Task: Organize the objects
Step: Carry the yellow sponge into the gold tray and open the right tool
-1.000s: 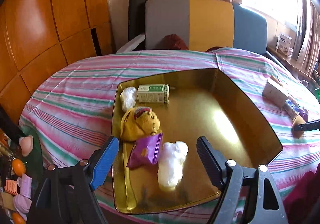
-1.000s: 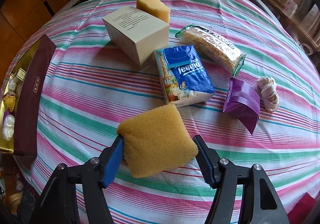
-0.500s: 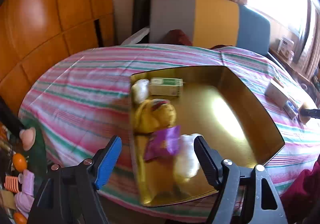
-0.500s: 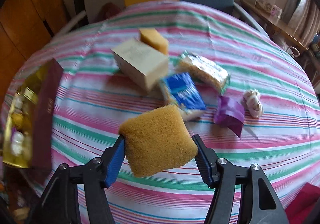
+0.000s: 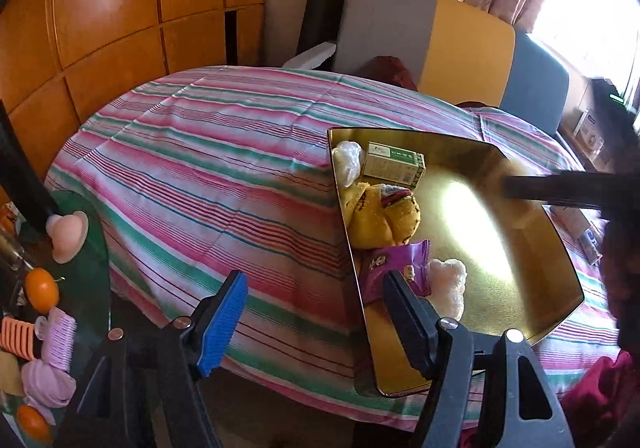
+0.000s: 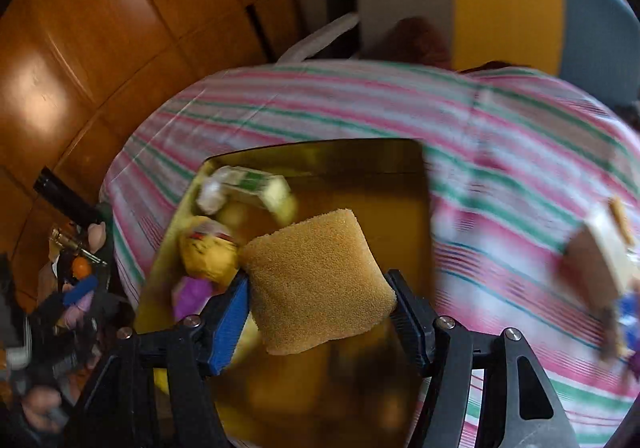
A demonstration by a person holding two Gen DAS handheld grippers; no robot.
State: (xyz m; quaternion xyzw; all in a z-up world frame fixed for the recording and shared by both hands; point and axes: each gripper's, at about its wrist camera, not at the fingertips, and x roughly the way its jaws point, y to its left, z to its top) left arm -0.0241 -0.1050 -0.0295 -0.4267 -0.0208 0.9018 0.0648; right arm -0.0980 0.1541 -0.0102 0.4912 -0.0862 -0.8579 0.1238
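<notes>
My right gripper (image 6: 318, 306) is shut on a yellow sponge (image 6: 316, 282) and holds it above the gold tray (image 6: 360, 168). The right wrist view is blurred by motion. The gold tray (image 5: 520, 240) holds a green-and-white box (image 5: 394, 164), a yellow plush toy (image 5: 380, 218), a purple packet (image 5: 394, 268) and white wrapped lumps (image 5: 448, 284). My left gripper (image 5: 316, 314) is open and empty, near the table's front edge, left of the tray. A dark bar of the right gripper (image 5: 560, 188) reaches over the tray from the right.
The round table has a pink, green and white striped cloth (image 5: 208, 168). A cream box (image 6: 596, 260) and a blue packet (image 6: 628, 316) lie on it at the right. A side stand with oranges (image 5: 40, 288) and hair clips is at the left. A chair (image 5: 432, 32) stands behind.
My right gripper has swung left with the sponge, from over the loose items to above the gold tray. My left gripper has drifted left, so the tray now sits to its right.
</notes>
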